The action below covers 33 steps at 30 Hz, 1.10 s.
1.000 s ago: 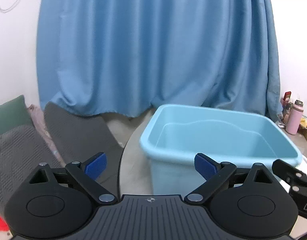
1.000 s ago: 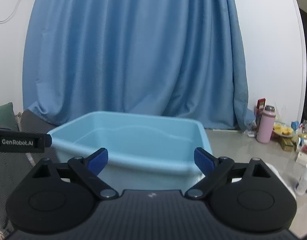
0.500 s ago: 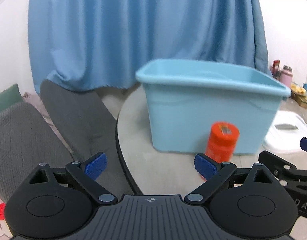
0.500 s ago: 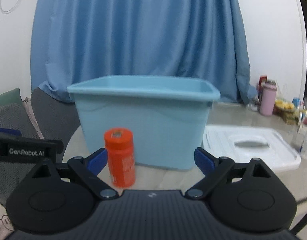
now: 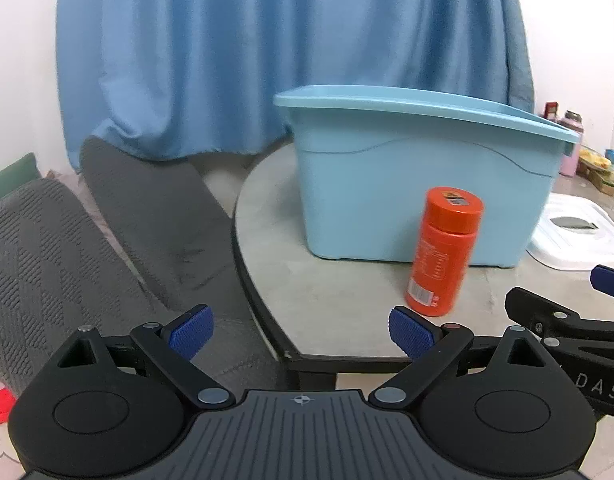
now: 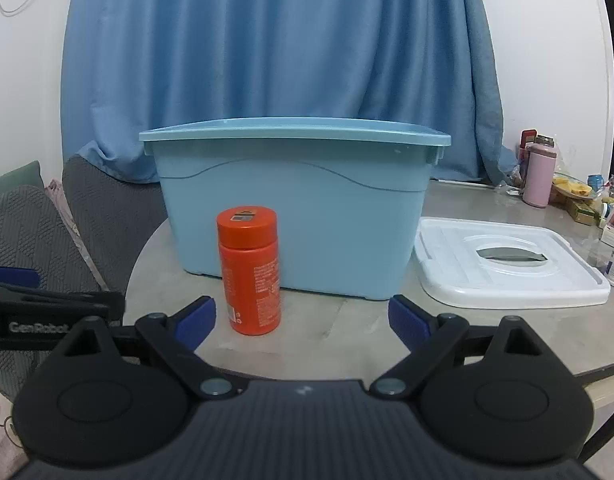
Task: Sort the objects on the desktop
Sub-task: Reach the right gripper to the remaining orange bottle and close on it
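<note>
An upright orange plastic bottle (image 6: 249, 270) stands at centre frame on the round grey table (image 6: 347, 320), before a light blue plastic bin (image 6: 295, 208). A white lid (image 6: 507, 264) lies right. The left gripper (image 5: 301, 330) and right gripper (image 6: 301, 316) are both spread wide, holding nothing.

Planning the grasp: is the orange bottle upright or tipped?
Upright. The bottle stands on its base on the table, cap on top, in front of the bin.

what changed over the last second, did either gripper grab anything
Both grippers dropped from looking down into the light blue plastic bin to table height and backed off, bringing the upright orange plastic bottle into view in front of it. Nothing was grabbed: the left gripper and right gripper stayed open and empty. The bin, the flat white plastic lid and the grey table look unmoved.
</note>
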{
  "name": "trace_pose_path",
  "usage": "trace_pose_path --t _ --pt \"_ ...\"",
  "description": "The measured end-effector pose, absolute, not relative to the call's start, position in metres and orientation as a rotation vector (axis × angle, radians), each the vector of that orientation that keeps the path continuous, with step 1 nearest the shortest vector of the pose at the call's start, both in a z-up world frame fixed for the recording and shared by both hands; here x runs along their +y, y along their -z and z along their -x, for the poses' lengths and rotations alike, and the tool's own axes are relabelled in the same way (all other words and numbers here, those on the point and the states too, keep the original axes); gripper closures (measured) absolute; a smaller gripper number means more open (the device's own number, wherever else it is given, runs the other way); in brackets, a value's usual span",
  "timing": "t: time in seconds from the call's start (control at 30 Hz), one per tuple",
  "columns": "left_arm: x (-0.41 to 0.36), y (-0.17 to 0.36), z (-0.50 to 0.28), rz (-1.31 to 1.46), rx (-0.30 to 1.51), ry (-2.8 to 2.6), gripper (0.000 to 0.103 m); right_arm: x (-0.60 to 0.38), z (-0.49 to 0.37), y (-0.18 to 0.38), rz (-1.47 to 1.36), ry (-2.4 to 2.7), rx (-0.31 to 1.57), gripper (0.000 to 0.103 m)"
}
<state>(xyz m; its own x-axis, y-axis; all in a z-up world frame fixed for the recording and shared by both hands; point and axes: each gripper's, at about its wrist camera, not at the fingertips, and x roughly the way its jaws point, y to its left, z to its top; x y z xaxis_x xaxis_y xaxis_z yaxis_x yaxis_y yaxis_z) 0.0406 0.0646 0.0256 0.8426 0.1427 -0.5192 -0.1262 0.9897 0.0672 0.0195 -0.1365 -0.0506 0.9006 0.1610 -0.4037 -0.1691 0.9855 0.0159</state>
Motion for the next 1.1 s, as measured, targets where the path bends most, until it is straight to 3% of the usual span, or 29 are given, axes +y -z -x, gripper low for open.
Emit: trace_pose_path --t 1.1 --pt "0.096 -0.034 -0.072 0.031 0.558 -0.250 0.007 -0.075 -0.117 0.072 0.034 -0.192 0.461 0.010"
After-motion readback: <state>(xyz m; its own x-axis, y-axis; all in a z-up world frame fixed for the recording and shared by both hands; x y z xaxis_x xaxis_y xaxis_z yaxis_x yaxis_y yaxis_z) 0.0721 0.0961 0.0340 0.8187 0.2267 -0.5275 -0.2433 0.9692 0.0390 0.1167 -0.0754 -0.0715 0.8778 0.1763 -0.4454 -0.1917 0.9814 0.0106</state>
